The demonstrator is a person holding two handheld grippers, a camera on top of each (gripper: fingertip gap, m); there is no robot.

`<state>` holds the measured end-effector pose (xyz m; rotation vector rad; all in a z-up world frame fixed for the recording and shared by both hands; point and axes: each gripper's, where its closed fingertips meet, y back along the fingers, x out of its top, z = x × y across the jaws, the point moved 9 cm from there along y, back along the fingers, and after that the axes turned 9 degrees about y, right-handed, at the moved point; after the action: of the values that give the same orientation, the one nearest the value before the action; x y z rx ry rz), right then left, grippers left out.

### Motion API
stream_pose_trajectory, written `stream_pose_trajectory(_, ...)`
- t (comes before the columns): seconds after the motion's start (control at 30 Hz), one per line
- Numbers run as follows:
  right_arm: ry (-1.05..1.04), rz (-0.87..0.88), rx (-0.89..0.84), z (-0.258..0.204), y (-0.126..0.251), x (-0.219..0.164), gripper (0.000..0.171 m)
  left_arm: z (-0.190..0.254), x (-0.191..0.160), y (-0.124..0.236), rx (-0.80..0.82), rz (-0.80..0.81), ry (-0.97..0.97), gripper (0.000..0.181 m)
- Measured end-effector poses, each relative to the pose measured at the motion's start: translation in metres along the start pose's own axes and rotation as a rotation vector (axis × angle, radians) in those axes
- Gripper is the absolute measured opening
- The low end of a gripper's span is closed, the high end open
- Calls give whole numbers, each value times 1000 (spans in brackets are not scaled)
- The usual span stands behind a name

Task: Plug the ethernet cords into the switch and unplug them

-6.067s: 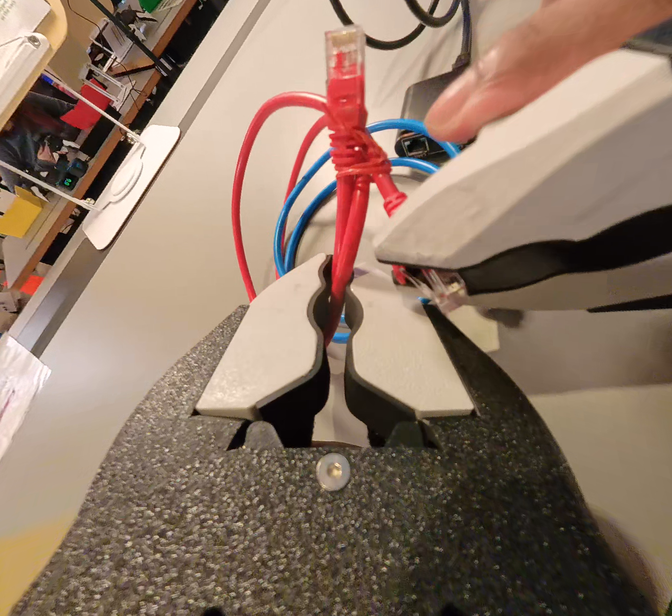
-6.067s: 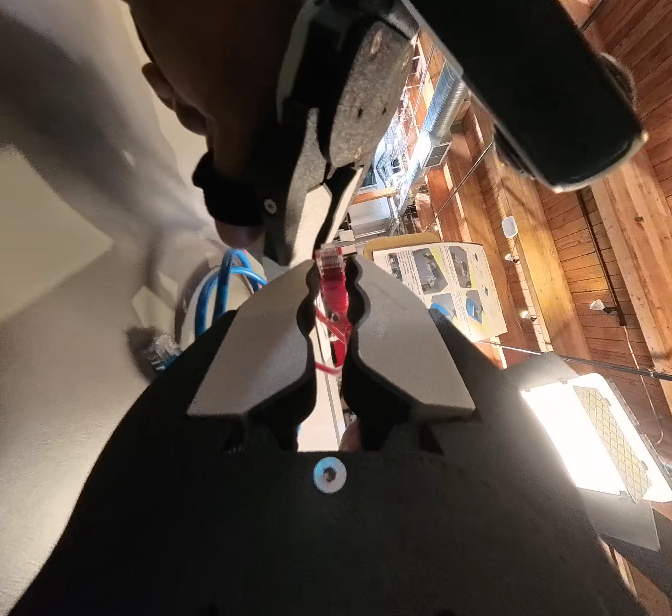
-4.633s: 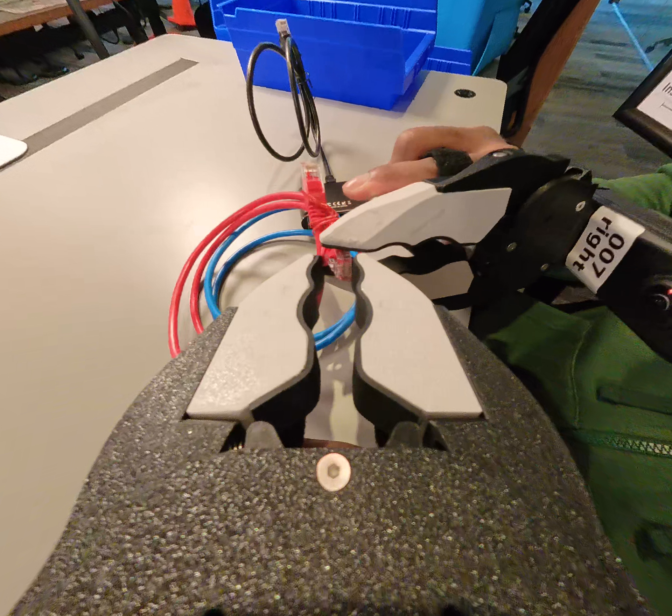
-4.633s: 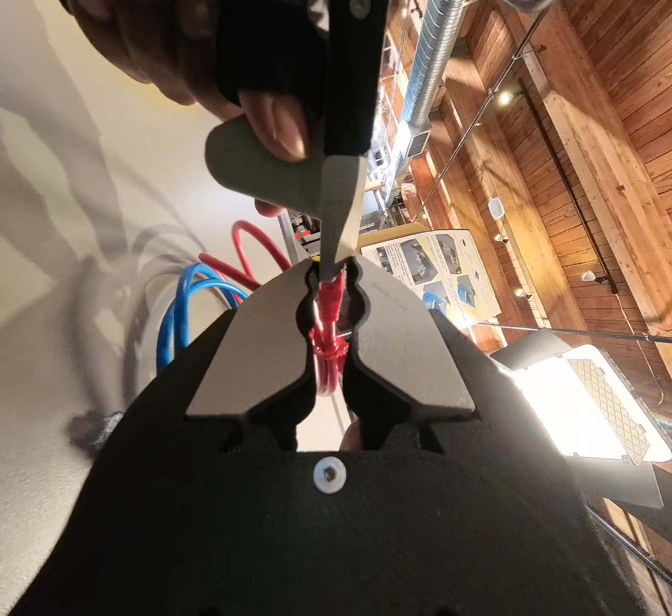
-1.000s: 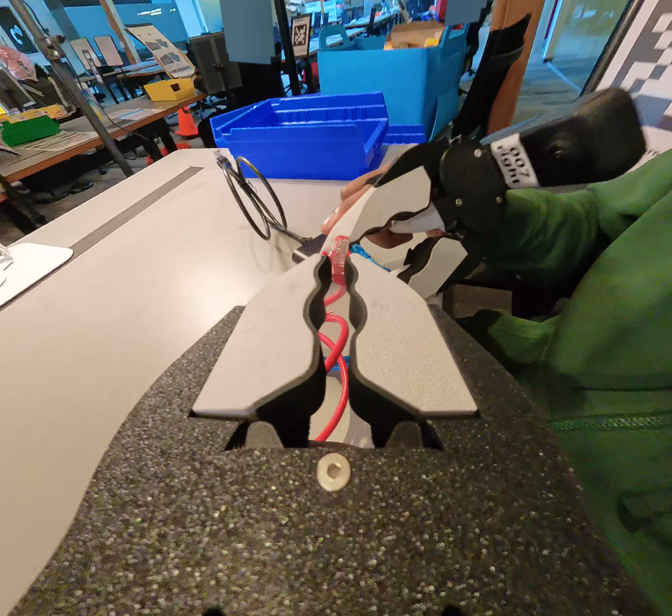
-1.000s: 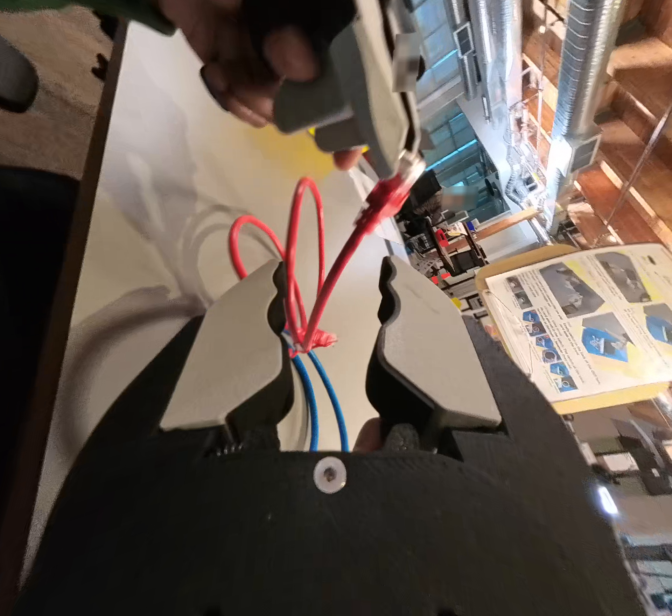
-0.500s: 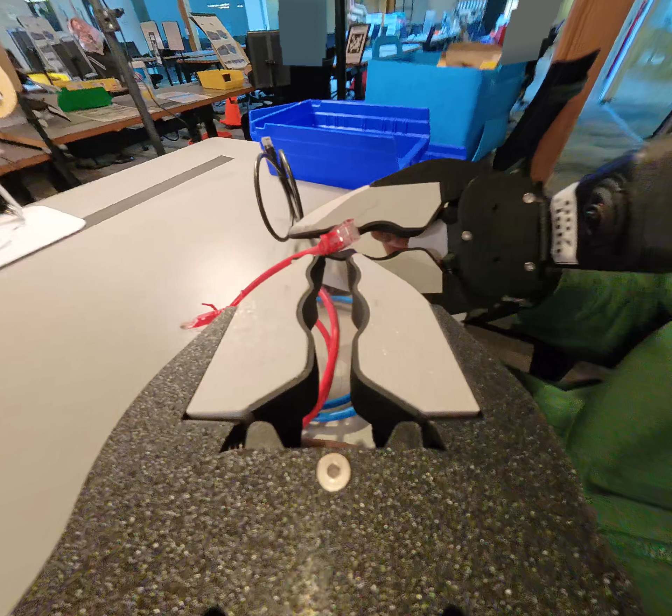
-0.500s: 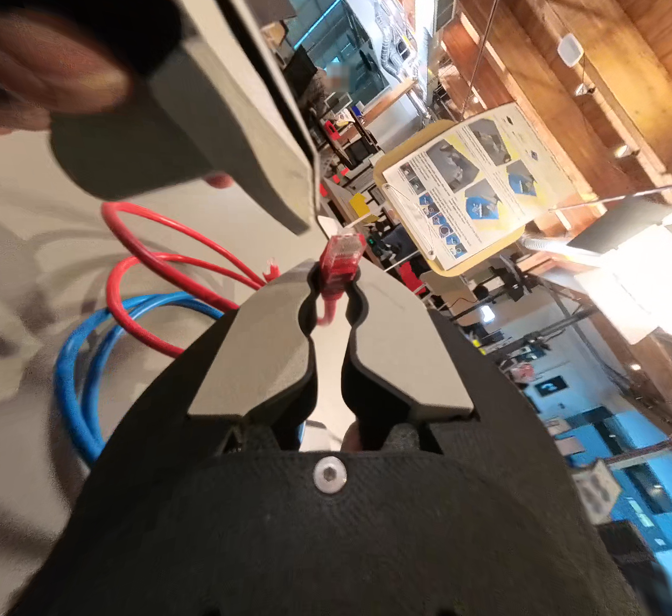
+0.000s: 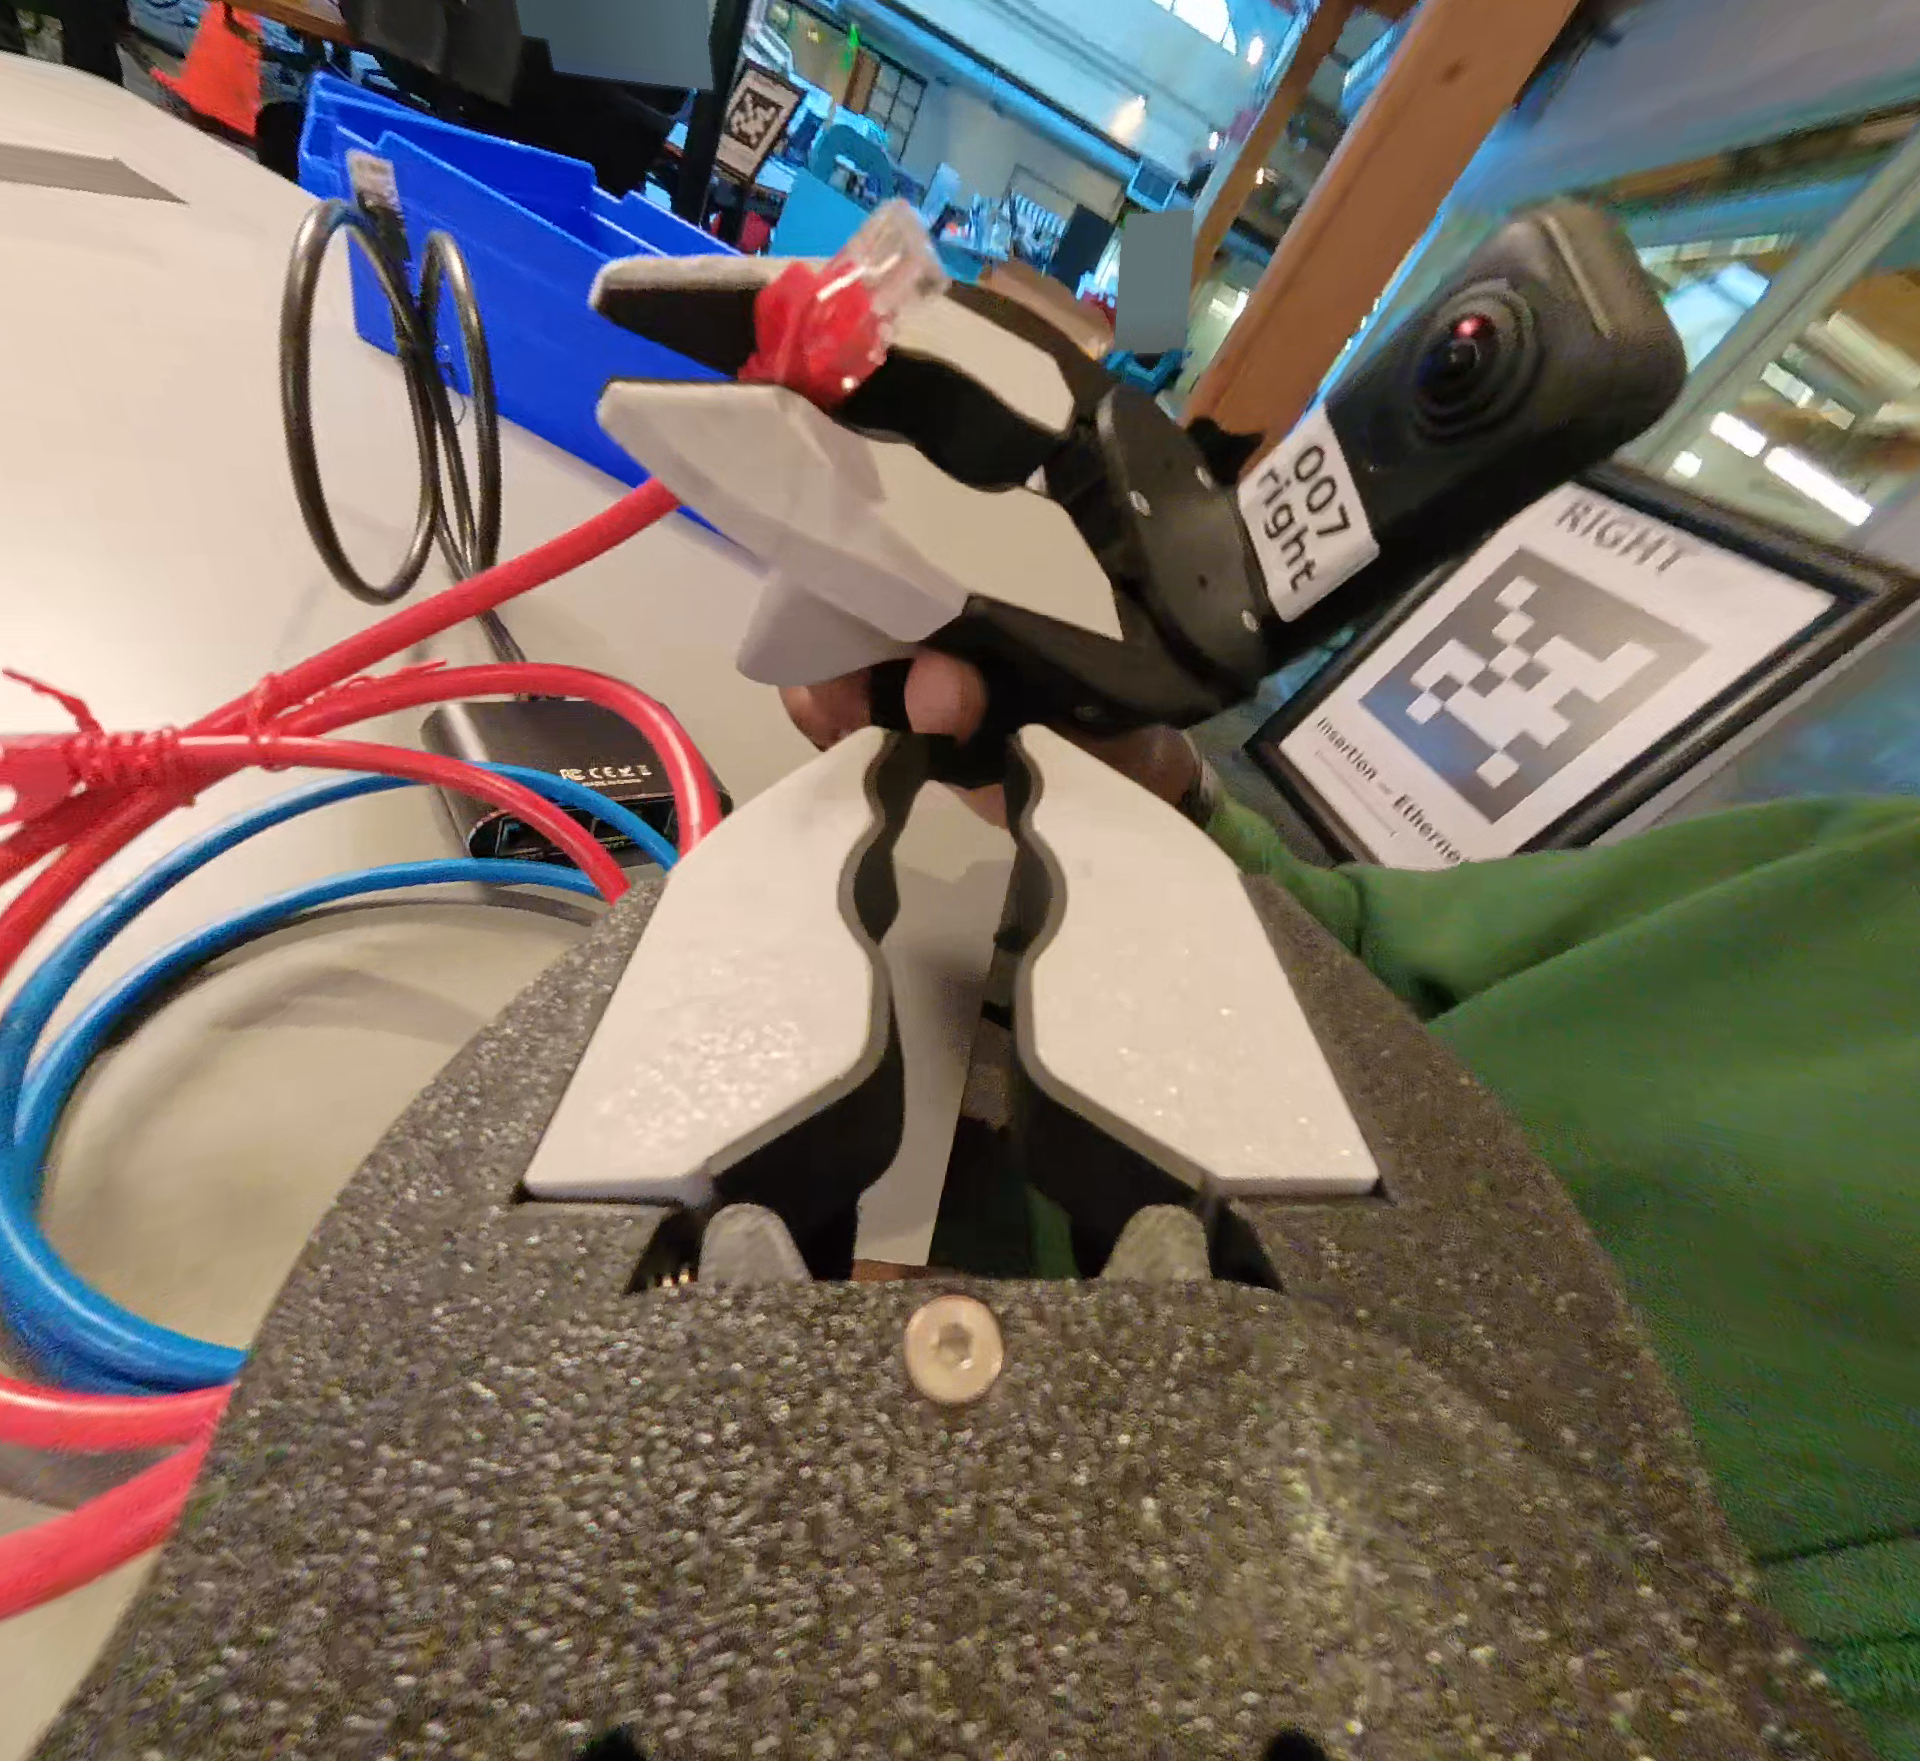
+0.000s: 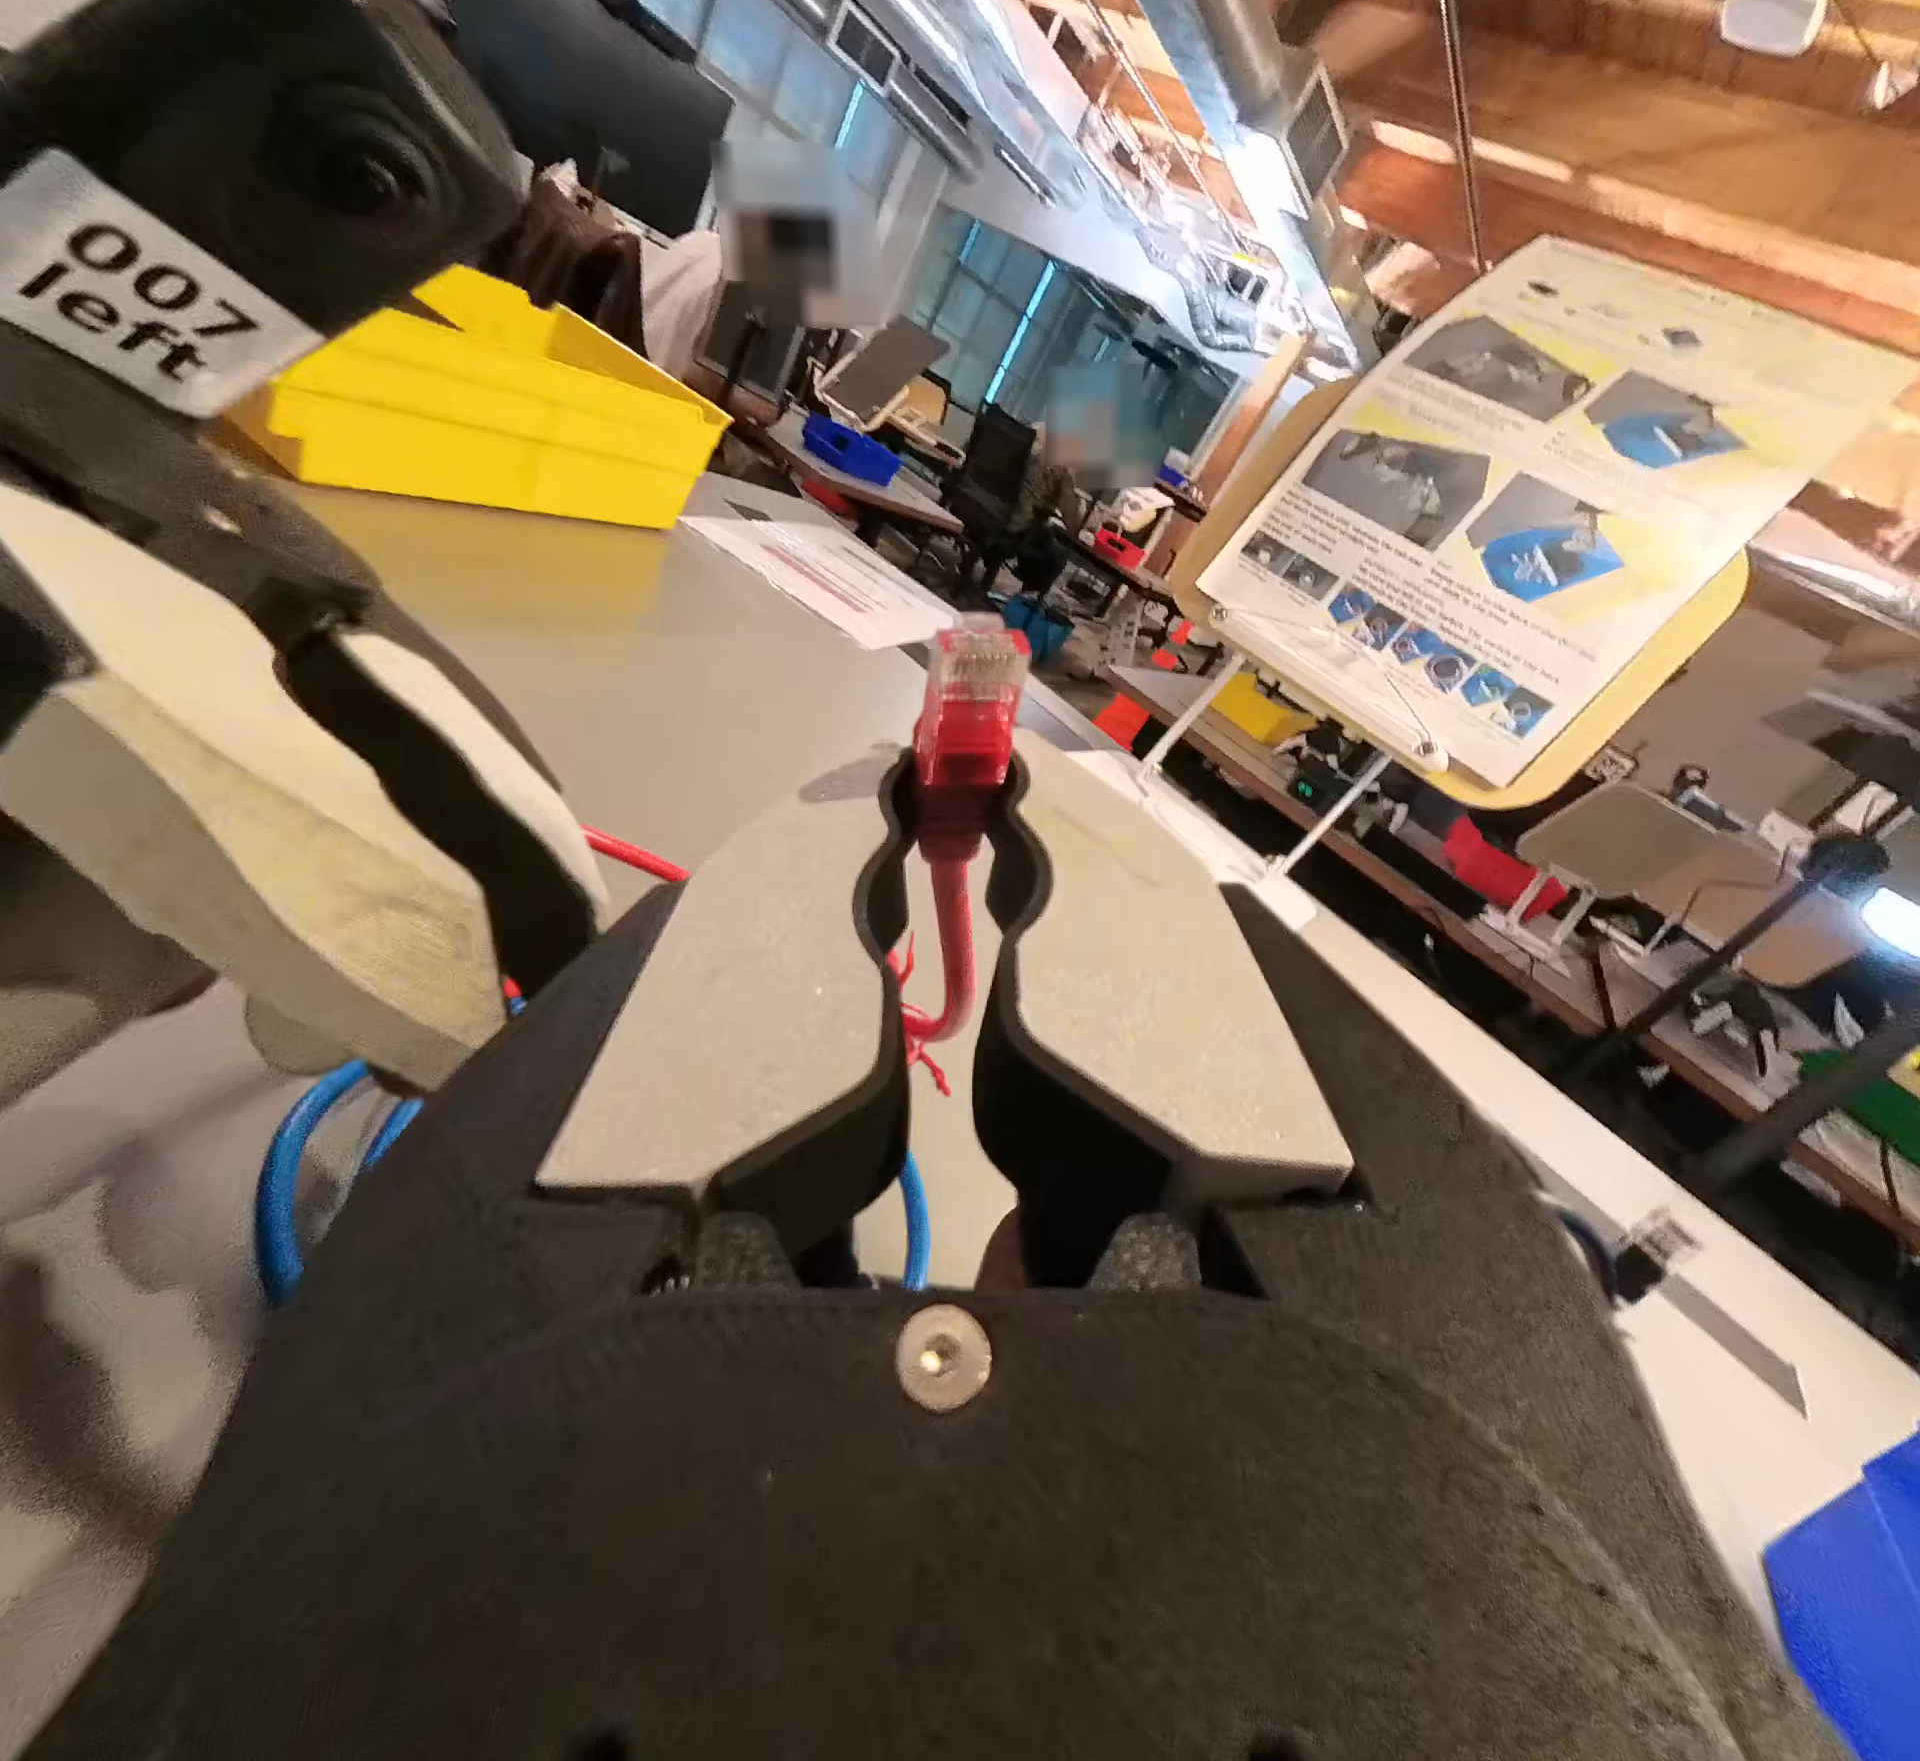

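Observation:
My right gripper (image 10: 961, 766) is shut on the red ethernet plug (image 10: 971, 703), which sticks out past its fingertips and points up and away. In the left wrist view the right gripper (image 9: 623, 345) holds that plug (image 9: 842, 319) above the table, and the red cord (image 9: 499, 579) runs down from it to a tied bundle. My left gripper (image 9: 951, 755) is open and empty, just below the right one. The black switch (image 9: 582, 766) lies on the table to the left, its ports facing me. A blue ethernet cord (image 9: 312, 880) loops in front of it.
Black cable loops (image 9: 384, 402) stand behind the switch, before a blue bin (image 9: 499, 257). A framed marker sign (image 9: 1538, 672) and a green sleeve (image 9: 1662, 1088) are on the right. A yellow bin (image 10: 468, 412), paper sheet (image 10: 831, 579) and poster board (image 10: 1507, 516) lie beyond. Left tips to right tips: about 8 cm.
The red plug has passed from my left gripper to my right one. The right gripper closed on it and the left gripper opened and let the cord go.

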<state>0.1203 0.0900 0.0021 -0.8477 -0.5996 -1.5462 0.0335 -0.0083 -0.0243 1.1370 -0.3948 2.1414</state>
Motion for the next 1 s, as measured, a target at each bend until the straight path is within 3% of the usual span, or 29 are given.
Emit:
stream_pose_trajectory(0.13,11,111,81,3,8,5,12,24,13,18,36,-25,-209,20)
stream_pose_trajectory(0.37,-57,283,245,3,17,8,12,63,34,81,176,-34,-624,22)
stream_pose_trajectory(0.57,-159,470,453,-8,25,16,12,83,48,127,207,116,-714,22)
stream_pose_trajectory(0.67,-269,561,546,-19,24,21,11,70,47,113,171,112,-652,28)
stream_pose_trajectory(0.83,-329,582,578,-33,17,21,11,28,19,54,153,-131,-609,39)
stream_pose_trajectory(0.93,-337,583,578,-36,16,20,11,13,6,35,90,-177,-560,33)
stream_pose_trajectory(1.0,-357,587,575,-36,14,17,11,8,4,29,43,-150,-522,19)
